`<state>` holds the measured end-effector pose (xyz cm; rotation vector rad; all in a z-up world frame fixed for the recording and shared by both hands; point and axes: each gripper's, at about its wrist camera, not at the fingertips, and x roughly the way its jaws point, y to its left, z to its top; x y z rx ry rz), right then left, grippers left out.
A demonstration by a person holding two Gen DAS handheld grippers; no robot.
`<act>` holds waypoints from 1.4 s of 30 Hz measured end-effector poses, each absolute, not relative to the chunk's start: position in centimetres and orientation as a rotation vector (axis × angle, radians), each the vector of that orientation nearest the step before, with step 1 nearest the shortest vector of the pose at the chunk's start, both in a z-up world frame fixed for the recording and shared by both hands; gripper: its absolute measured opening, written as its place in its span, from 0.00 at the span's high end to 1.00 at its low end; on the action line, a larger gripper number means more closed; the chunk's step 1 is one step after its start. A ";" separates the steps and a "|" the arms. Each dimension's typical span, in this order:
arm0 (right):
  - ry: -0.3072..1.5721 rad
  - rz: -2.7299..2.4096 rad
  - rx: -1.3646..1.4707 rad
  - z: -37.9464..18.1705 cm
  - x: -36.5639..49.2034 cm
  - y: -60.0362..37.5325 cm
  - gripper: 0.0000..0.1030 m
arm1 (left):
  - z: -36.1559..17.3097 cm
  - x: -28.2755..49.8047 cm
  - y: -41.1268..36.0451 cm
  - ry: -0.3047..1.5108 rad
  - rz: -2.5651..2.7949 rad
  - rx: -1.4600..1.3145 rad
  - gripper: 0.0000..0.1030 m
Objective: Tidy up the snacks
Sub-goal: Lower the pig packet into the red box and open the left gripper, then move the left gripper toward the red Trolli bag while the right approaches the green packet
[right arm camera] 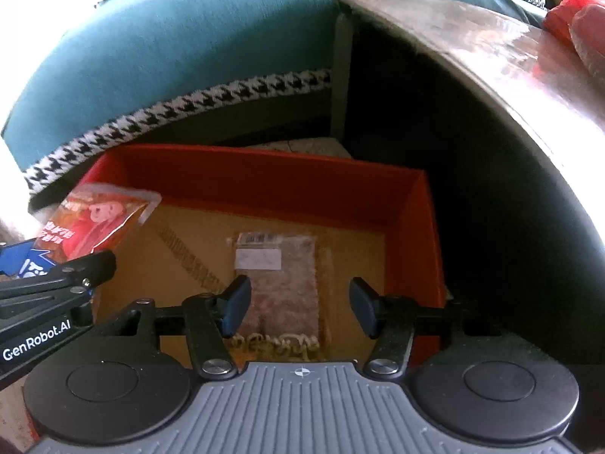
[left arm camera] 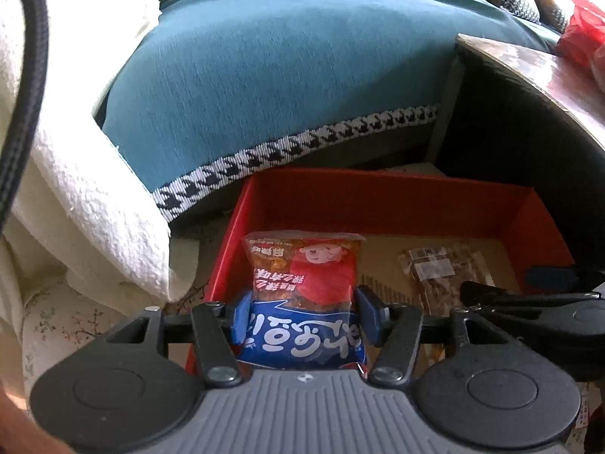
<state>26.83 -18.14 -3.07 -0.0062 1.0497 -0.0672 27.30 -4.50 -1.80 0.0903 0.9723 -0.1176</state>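
A red cardboard box (left arm camera: 378, 193) (right arm camera: 264, 174) sits on the floor in front of a sofa. My left gripper (left arm camera: 304, 312) is shut on a red and blue snack packet (left arm camera: 302, 276) (right arm camera: 98, 223), its blue pads pressing both sides, and holds it upright over the box's left part. A clear packet of brown snacks (left arm camera: 442, 272) (right arm camera: 280, 265) lies flat on the box bottom. My right gripper (right arm camera: 300, 308) hangs open just above that packet, its pads apart from it. The right gripper's black body shows at the right edge of the left wrist view.
A teal sofa cushion (left arm camera: 283, 75) with houndstooth trim overhangs the box's far side. A white blanket (left arm camera: 94, 189) lies at the left. A wooden table (right arm camera: 491, 56) with a red plastic bag (left arm camera: 582, 26) stands at the right, with dark space beneath.
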 end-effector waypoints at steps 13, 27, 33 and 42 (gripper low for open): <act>1.014 -0.093 -0.082 -2.0 25.9 -17.5 0.20 | 0.8 25.8 -3.7 0.933 -0.110 0.091 0.41; 0.967 -0.068 -0.004 1.1 20.0 -18.5 0.14 | 2.4 19.1 -0.1 0.922 -0.068 0.018 0.39; 0.975 -0.028 -0.005 1.4 17.0 -18.4 0.14 | 0.0 17.0 -0.1 0.983 -0.106 0.087 0.38; 1.000 0.001 0.031 1.1 14.2 -19.2 0.12 | -3.6 19.7 -2.0 1.020 -0.183 0.199 0.38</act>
